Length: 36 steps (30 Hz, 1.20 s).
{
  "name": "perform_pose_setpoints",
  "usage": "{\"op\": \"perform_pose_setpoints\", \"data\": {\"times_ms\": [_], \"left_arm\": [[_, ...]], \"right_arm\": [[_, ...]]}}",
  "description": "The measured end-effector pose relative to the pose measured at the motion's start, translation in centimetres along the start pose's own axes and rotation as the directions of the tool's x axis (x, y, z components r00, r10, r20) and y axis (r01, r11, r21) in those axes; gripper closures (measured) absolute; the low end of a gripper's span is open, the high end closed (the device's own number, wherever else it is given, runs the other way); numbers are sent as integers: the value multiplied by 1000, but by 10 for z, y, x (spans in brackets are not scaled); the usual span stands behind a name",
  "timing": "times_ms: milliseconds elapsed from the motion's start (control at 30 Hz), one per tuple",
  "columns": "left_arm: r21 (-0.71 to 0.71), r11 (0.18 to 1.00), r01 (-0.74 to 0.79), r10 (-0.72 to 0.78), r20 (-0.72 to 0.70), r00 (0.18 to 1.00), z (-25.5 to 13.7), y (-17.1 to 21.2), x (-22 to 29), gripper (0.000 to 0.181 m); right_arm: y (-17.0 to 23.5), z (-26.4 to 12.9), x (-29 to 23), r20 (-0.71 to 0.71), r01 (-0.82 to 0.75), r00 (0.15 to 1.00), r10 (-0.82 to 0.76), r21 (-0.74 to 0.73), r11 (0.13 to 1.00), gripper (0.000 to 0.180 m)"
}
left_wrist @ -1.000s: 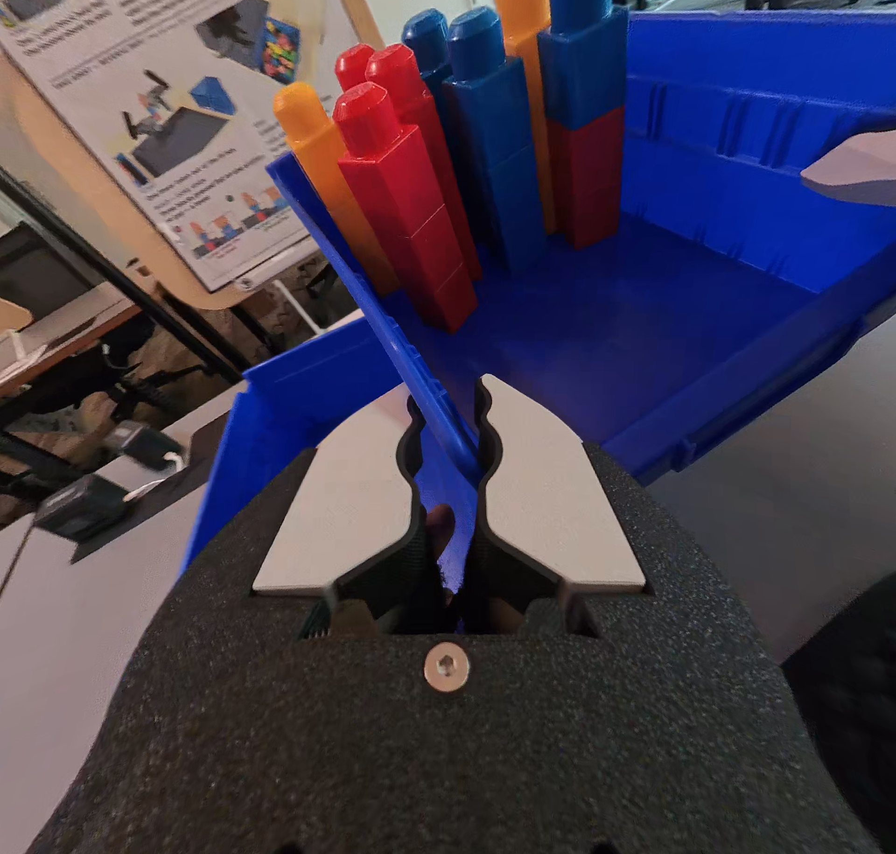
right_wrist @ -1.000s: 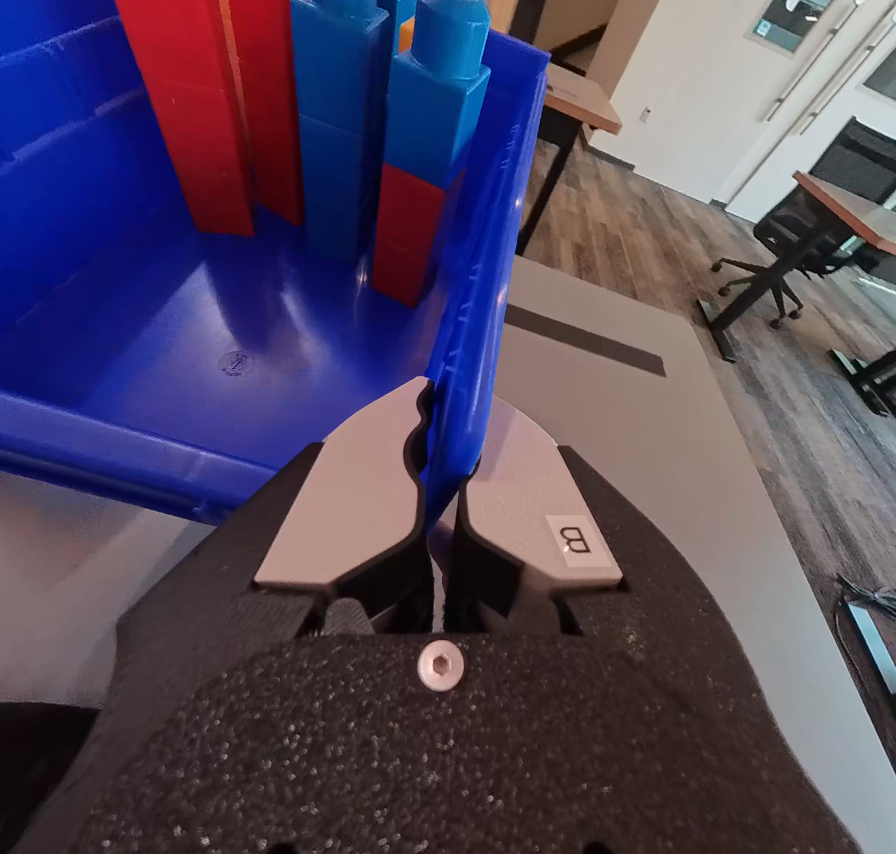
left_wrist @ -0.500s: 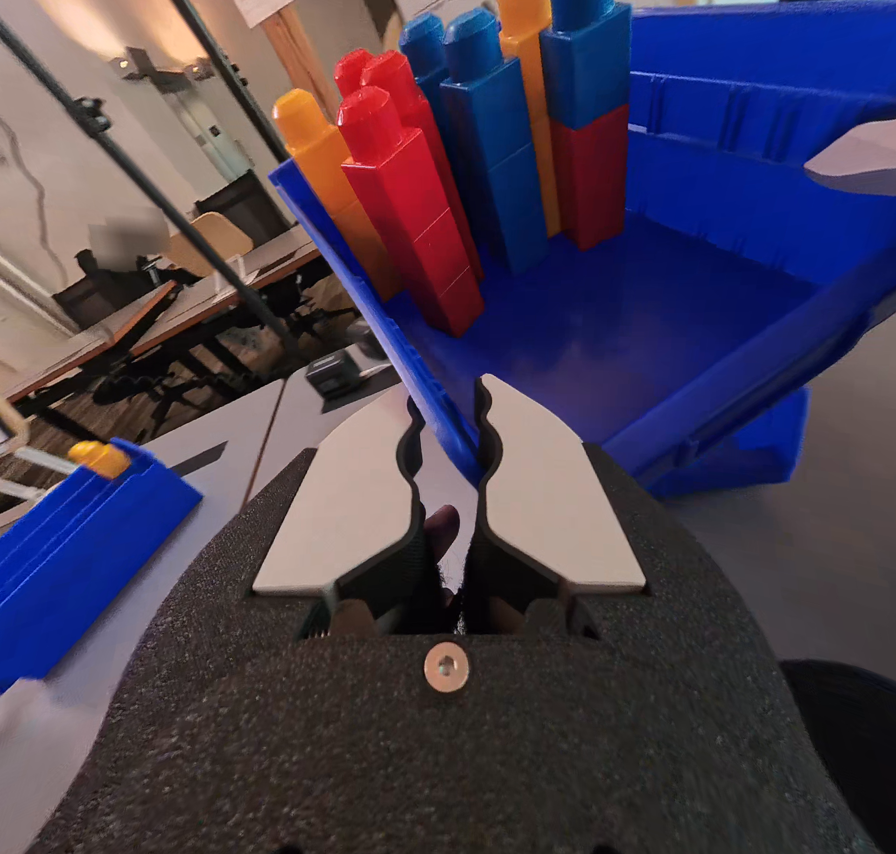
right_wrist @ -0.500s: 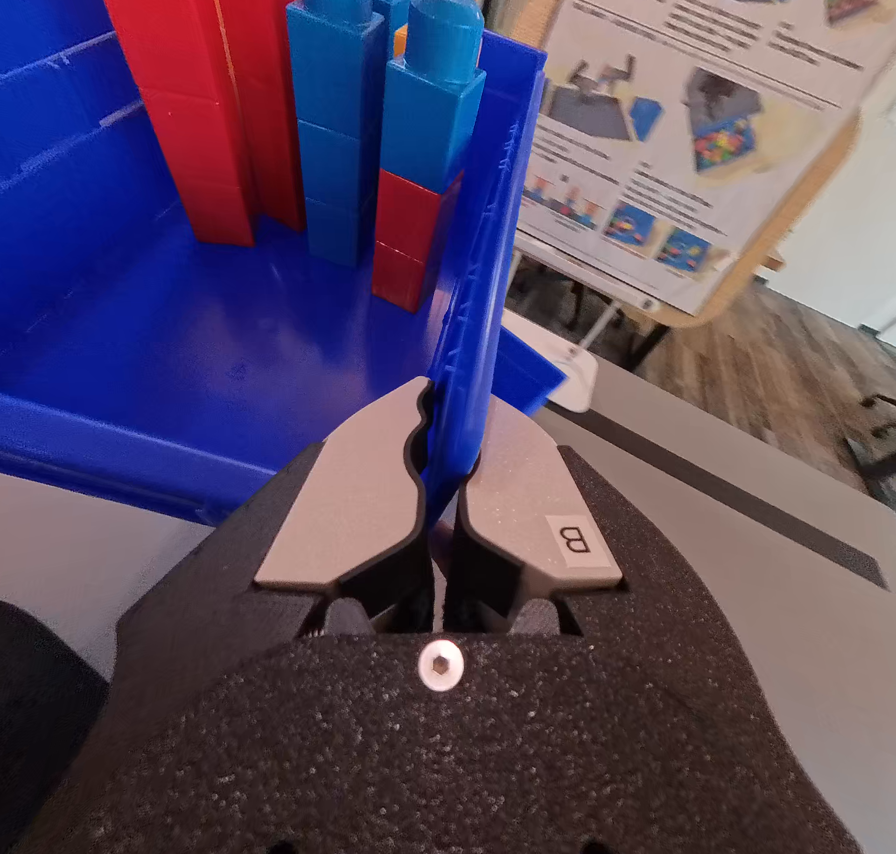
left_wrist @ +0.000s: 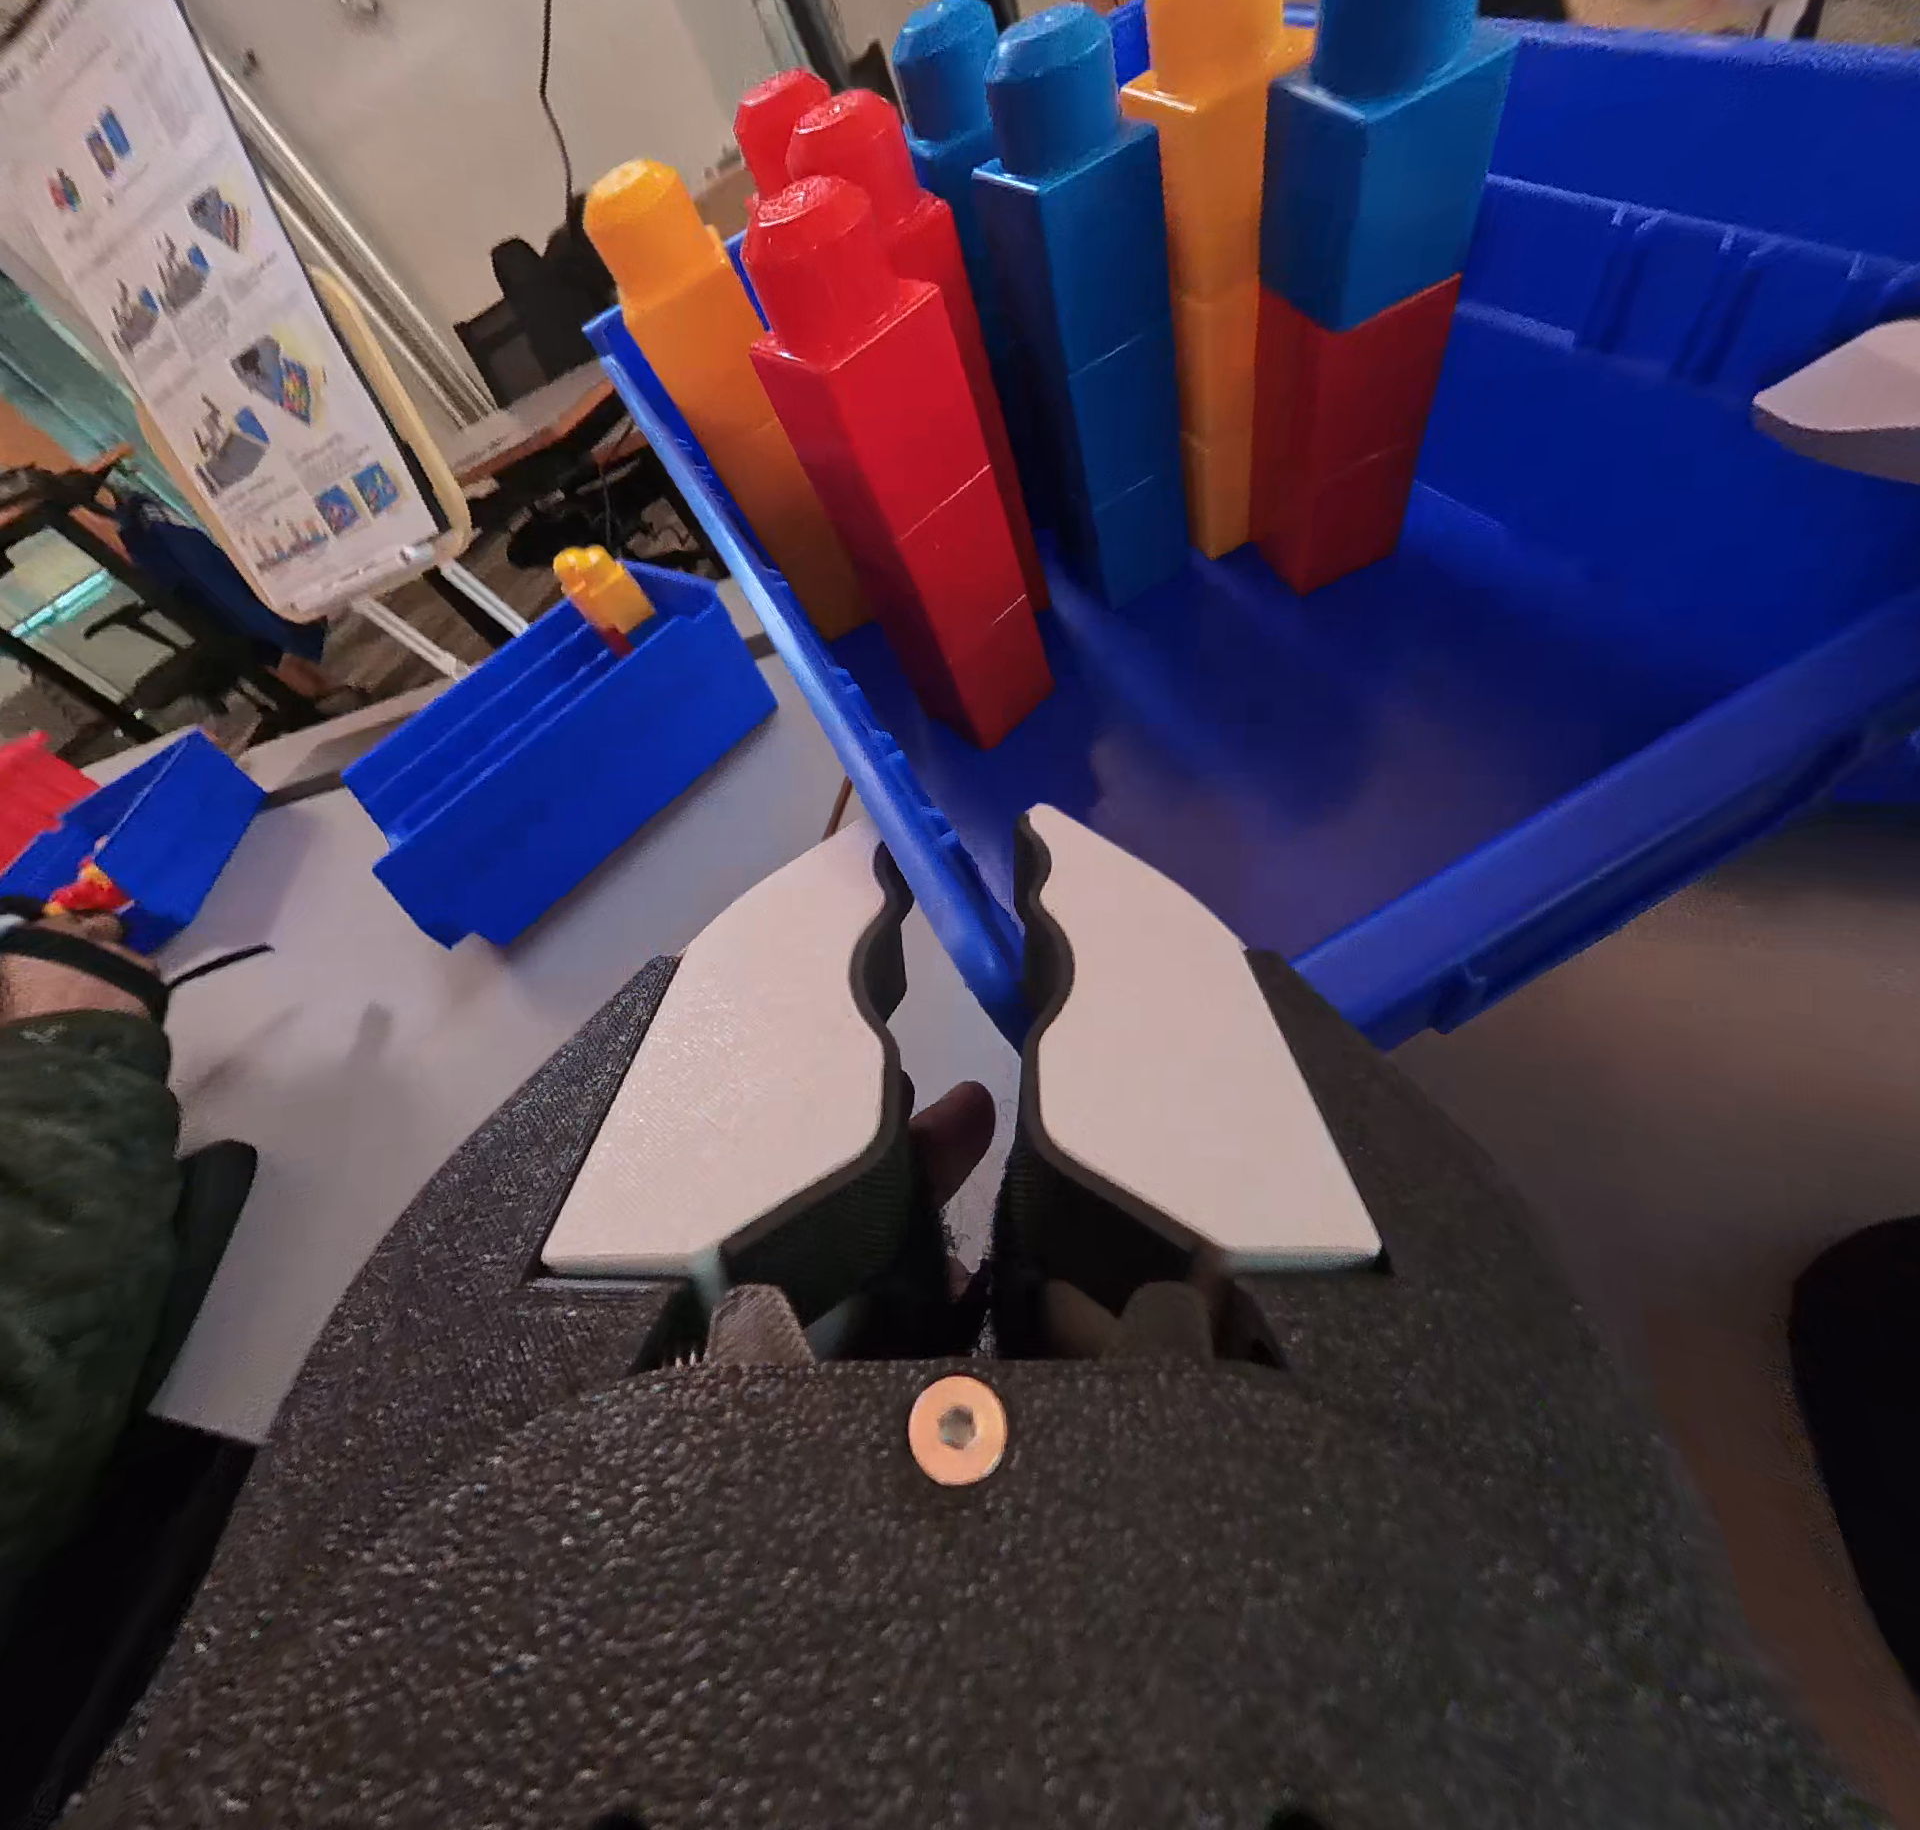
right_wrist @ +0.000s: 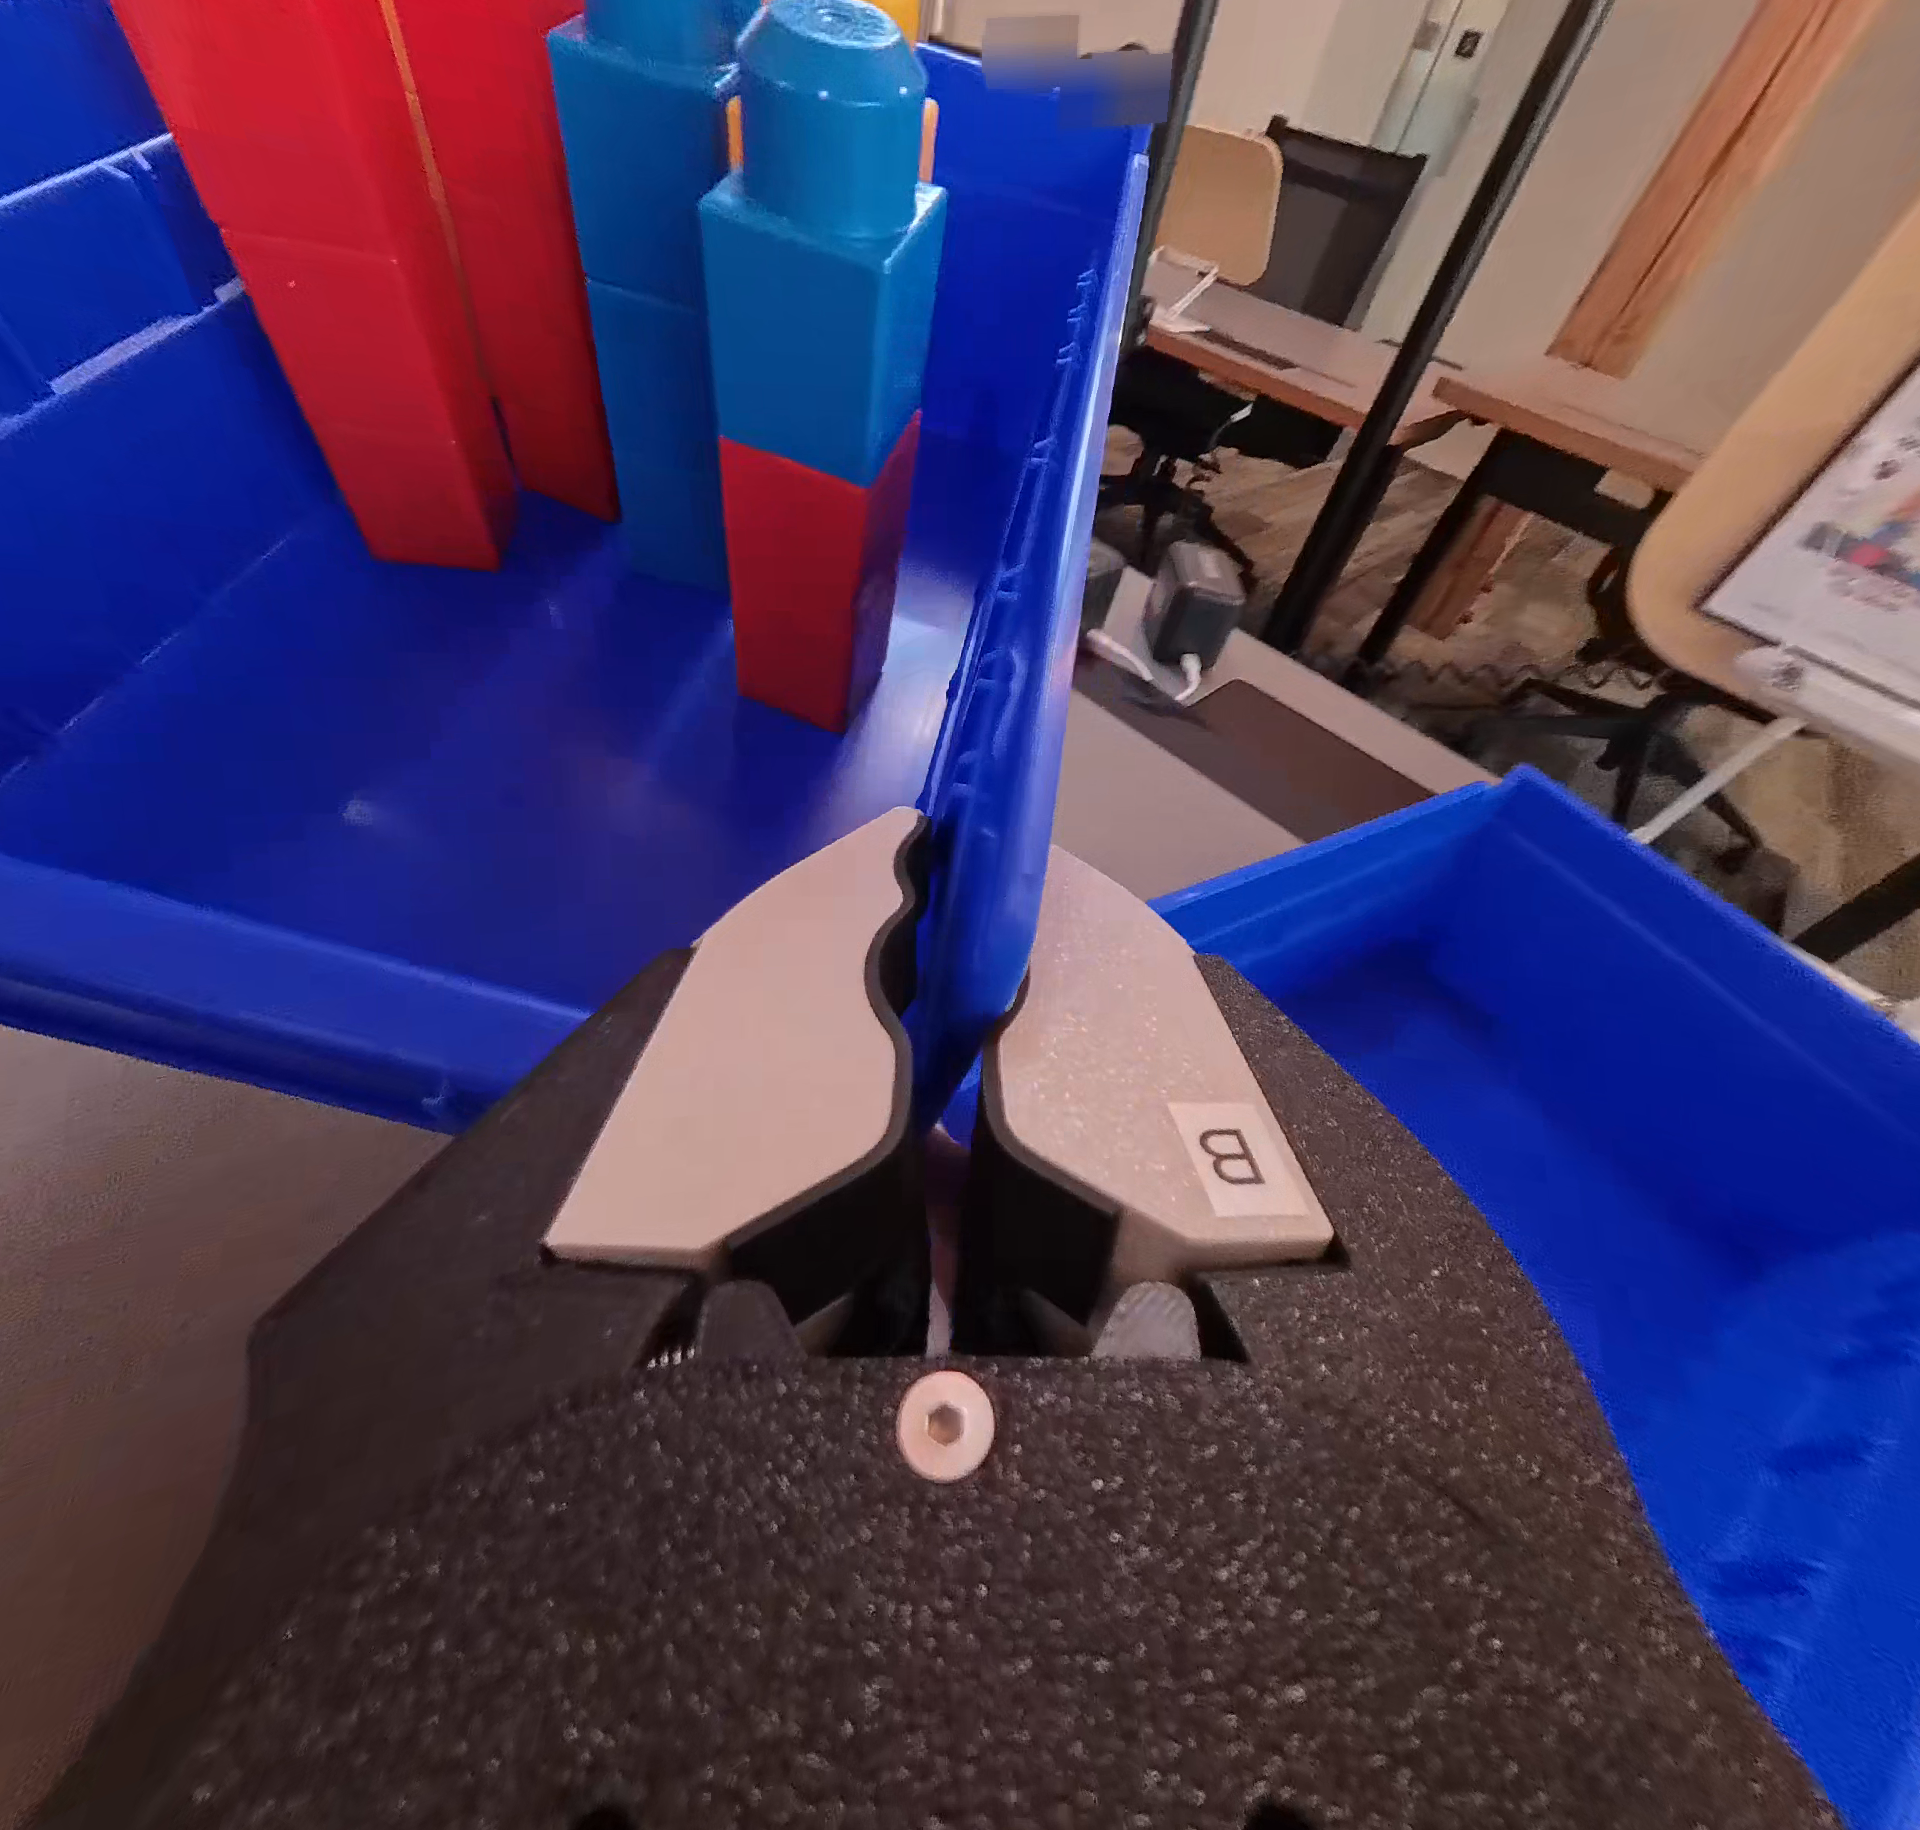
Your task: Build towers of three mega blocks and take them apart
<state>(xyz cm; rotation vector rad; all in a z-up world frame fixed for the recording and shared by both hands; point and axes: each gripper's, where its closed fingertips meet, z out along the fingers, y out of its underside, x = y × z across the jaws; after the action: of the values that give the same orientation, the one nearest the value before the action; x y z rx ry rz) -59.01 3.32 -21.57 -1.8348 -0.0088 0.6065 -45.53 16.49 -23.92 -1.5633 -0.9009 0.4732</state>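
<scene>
The big blue plastic bin (left_wrist: 1683, 907) with the tall block towers (left_wrist: 935, 492) inside is up off the grey table (left_wrist: 436, 1011), held from both sides; the left gripper (left_wrist: 961, 933) is squeezed onto its left wall, and the right gripper (right_wrist: 961, 933) is squeezed onto its right wall; a moment ago a poster filled the room behind the bin, and now other small blue bins (left_wrist: 561, 752) and another open blue bin (right_wrist: 1621, 1105) show beside it, so the bin has swung round; the towers stand straight and did not tip; I think the building is done and this bin is being carried to a new spot.
</scene>
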Motion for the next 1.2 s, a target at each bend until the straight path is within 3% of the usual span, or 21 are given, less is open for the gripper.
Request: {"op": "perform_pose_setpoints", "data": {"times_ms": [467,600,733,933,1000,1067,1200], "left_arm": [[-224,971,79,-99,-81,992,29,100,24,165],[-212,976,54,-68,-60,996,35,110,25,165],[-213,977,18,-40,-100,994,38,118,26,161],[-81,996,34,-42,-108,993,27,83,19,122],[-26,999,45,-48,-139,989,22,66,26,105],[45,996,71,-62,-176,983,16,47,36,92],[170,979,115,-70,-249,966,6,11,66,78]], "right_arm": [[94,26,-35,60,40,998,-25,-265,963,174],[106,30,-38,63,74,996,-60,-253,965,171],[114,25,-44,122,223,973,-197,-254,941,164],[90,-13,-32,141,172,979,-148,-175,969,116],[77,-32,-8,72,136,989,-128,-109,985,101],[64,-56,33,-82,133,988,-134,-17,991,89],[64,-110,118,-381,126,919,-103,35,991,93]]}}
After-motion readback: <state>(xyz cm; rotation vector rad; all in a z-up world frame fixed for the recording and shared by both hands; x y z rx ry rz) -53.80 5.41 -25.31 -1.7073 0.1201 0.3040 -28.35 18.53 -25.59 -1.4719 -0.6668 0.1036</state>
